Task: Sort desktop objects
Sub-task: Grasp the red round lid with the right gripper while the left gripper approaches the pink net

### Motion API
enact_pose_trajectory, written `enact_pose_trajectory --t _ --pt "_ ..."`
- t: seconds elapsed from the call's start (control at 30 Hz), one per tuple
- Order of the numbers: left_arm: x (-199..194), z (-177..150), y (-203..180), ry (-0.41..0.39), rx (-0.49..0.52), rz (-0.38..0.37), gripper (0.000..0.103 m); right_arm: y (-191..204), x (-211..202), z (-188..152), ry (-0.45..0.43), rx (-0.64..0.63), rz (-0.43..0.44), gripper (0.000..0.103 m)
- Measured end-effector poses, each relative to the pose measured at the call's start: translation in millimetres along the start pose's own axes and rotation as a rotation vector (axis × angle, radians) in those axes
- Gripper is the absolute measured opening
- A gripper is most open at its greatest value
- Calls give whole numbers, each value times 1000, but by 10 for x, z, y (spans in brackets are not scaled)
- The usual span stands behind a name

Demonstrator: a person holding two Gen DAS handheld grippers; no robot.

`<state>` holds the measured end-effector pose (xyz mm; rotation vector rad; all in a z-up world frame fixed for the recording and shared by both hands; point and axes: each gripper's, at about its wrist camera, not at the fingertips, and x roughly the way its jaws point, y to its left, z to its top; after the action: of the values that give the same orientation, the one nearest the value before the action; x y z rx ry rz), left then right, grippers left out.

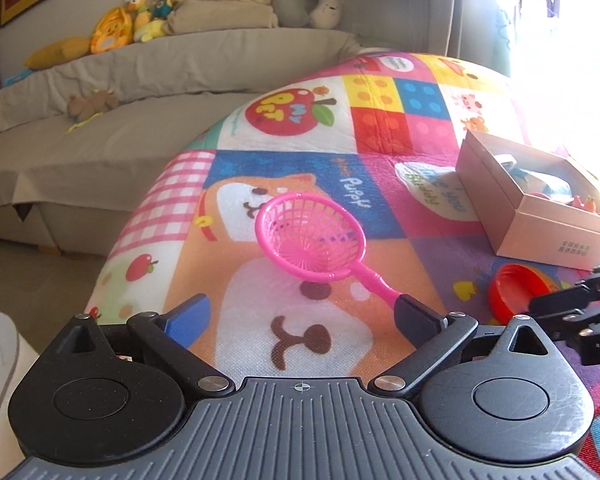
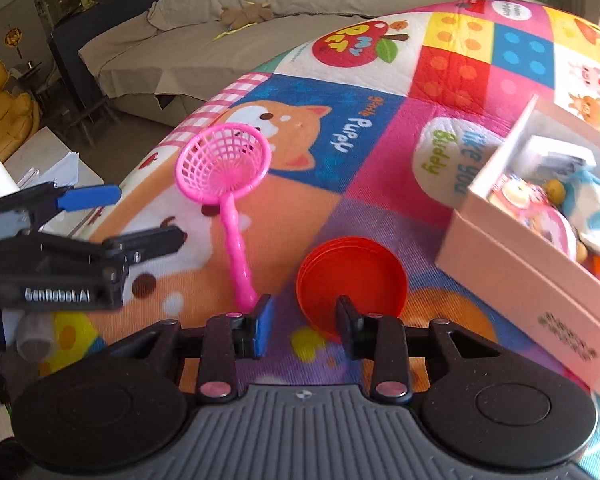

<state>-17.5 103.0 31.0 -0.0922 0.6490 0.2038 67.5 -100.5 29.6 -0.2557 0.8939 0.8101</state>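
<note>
Between the spread left jaws lies the pink strainer [image 1: 312, 236]; narrowed right jaws straddle the red lid's [image 2: 350, 276] rim.

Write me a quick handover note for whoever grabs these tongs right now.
Left tongs: open, empty, with the pink strainer lying on the mat just ahead, its handle end by one finger.
Right tongs: nearly shut, at the near rim of the red lid; a grip is not clear.
Box: to the right, already holds several toys.
Left to do: strainer and lid into the box.
</note>
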Motion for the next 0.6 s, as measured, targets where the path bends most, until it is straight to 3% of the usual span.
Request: enact_pose_trajectory --t 0.2,0.43,0.6 --pt "196 72 -73 26 -3 -9 102 -334 -407 -513 -77 94 -227 39" --pt "672 308 -183 27 2 85 102 -332 -711 -833 -191 113 -320 60" --pt "685 354 -507 -1 122 60 102 -393 -680 -863 -195 151 -347 66"
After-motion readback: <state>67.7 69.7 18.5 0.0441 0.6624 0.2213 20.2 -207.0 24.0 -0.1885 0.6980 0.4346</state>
